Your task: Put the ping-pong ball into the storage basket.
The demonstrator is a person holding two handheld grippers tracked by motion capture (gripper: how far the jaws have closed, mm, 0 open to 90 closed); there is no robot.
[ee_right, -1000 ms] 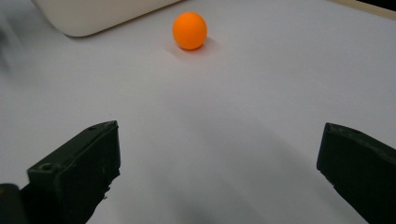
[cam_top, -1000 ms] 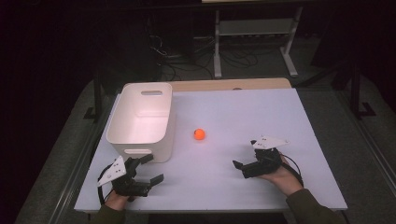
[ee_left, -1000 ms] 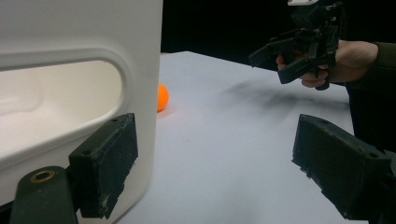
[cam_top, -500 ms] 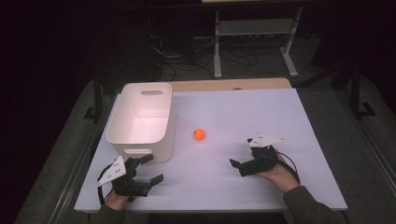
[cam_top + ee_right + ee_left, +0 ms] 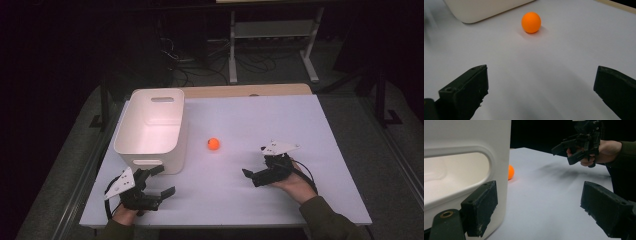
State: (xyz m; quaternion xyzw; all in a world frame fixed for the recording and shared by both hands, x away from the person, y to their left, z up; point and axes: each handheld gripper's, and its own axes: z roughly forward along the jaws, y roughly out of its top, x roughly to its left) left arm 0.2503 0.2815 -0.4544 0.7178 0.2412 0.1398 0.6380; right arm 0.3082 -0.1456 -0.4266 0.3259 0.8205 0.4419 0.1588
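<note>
A small orange ball (image 5: 213, 144) lies on the white table top (image 5: 280, 125), just right of a white plastic bin (image 5: 150, 93). My right gripper (image 5: 251, 177) is open, held a little off the table to the ball's near right, and its jaws point at the ball (image 5: 531, 22). The left gripper (image 5: 165, 180) is open too, close to the table's front edge and just before the bin's near wall (image 5: 461, 145). From there the ball (image 5: 510, 172) peeks out past the bin's corner, and the right gripper (image 5: 563, 155) shows farther off in a hand.
The bin (image 5: 486, 8) has handle cut-outs and looks empty inside. A strip of wood (image 5: 250, 90) runs along the table's far edge. Beyond it, in the dark, stand a metal rack (image 5: 272, 35) and cables on the floor.
My right gripper has shifted slightly left, toward the ball. The left gripper, the ball and the bin have not moved.
</note>
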